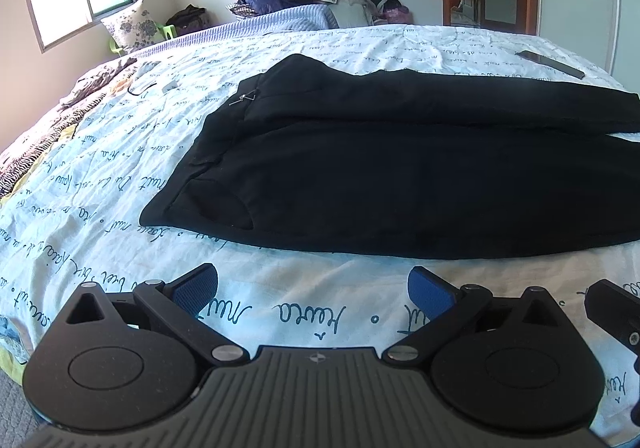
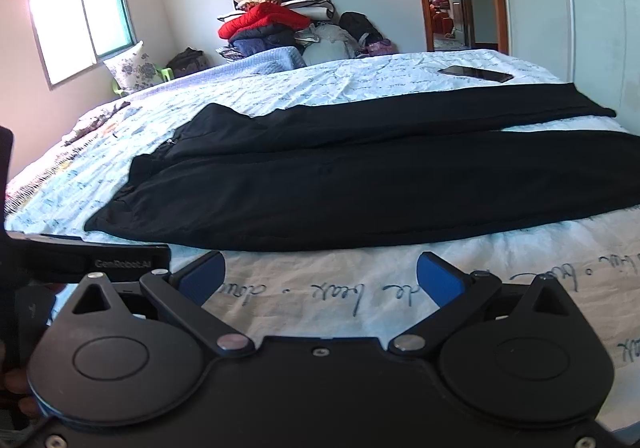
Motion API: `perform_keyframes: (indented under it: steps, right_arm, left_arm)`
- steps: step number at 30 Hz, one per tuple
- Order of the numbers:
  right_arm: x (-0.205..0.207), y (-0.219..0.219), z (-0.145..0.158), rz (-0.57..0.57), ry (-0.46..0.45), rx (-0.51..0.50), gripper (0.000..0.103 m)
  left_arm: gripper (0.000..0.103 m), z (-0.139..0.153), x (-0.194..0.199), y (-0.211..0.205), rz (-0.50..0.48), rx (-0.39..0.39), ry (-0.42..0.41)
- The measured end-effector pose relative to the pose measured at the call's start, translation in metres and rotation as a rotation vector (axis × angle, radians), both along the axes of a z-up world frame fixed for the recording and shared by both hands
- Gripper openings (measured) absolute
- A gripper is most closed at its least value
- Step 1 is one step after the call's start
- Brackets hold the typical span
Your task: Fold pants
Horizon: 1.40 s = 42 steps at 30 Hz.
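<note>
My left gripper [image 1: 313, 290] hangs low over the near edge of the bed, its blue-padded fingers [image 1: 196, 286] spread wide with nothing between them, only the printed sheet [image 1: 280, 312] showing in the gap. My right gripper [image 2: 320, 278] is held the same way just beside it, jaws apart and empty; a corner of its black body shows at the right edge of the left wrist view, and the left tool's black bar crosses the lower left of the right wrist view.

Just beyond both sets of fingertips, not touching them, lie the pants [image 1: 400, 176], spread flat on the pale blue sheet with dark handwriting print. They are plain black, of a soft, matte cloth. A curved pocket seam [image 1: 240, 208] sits near the closest corner and a small metal zipper pull [image 1: 242, 98] glints on the far hip. The two legs lie side by side, nearly parallel, with a narrow wedge of sheet opening between them towards the cuffs.

Their long axis runs across my view: waistband [image 1: 188, 168] to my left, legs stretching off to my right. The near leg lies closest to me; the far leg angles slightly away.

Past the far leg a dark phone [image 2: 476, 74] lies on the sheet, well apart from the pants. A pile of clothes [image 2: 272, 24] stands against the far wall.
</note>
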State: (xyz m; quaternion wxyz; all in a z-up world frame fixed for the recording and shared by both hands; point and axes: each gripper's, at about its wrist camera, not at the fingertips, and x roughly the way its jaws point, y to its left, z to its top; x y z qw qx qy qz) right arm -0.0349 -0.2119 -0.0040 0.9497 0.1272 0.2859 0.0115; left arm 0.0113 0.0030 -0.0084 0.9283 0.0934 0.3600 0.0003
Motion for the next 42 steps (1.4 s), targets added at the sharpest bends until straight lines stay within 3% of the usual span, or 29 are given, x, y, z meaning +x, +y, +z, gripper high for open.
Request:
perform_keyframes:
  steps: [17, 21, 25, 28, 31, 36, 40, 42]
  right_arm:
    - [0.029, 0.002, -0.001, 0.026, 0.034, -0.037, 0.103]
    - [0.038, 0.003, 0.004, 0.086, -0.004, -0.068, 0.103]
    - [0.061, 0.006, 0.021, 0.171, -0.111, -0.159, 0.103]
    - [0.095, 0.014, 0.038, 0.277, -0.205, -0.302, 0.103]
    - [0.15, 0.024, 0.053, 0.388, -0.25, -0.368, 0.103]
    - [0.268, 0.044, 0.059, 0.527, -0.149, -0.327, 0.103]
    - [0.346, 0.068, 0.049, 0.684, -0.102, -0.314, 0.103]
    - [0.381, 0.082, 0.043, 0.758, -0.037, -0.282, 0.103]
  left_arm:
    - [0.103, -0.007, 0.03, 0.015, 0.025, -0.02, 0.027]
    - [0.103, -0.006, 0.038, 0.022, 0.027, -0.06, 0.038]
    - [0.103, 0.002, 0.049, 0.03, 0.04, -0.078, 0.007]
    - [0.103, 0.016, 0.068, 0.045, 0.062, -0.089, -0.05]
    - [0.103, 0.033, 0.098, 0.065, 0.107, -0.063, -0.118]
    - [0.103, 0.055, 0.159, 0.099, 0.129, 0.059, -0.225]
    - [0.102, 0.054, 0.205, 0.12, 0.02, 0.073, -0.188]
    - [0.103, 0.047, 0.219, 0.127, 0.002, 0.08, -0.159]
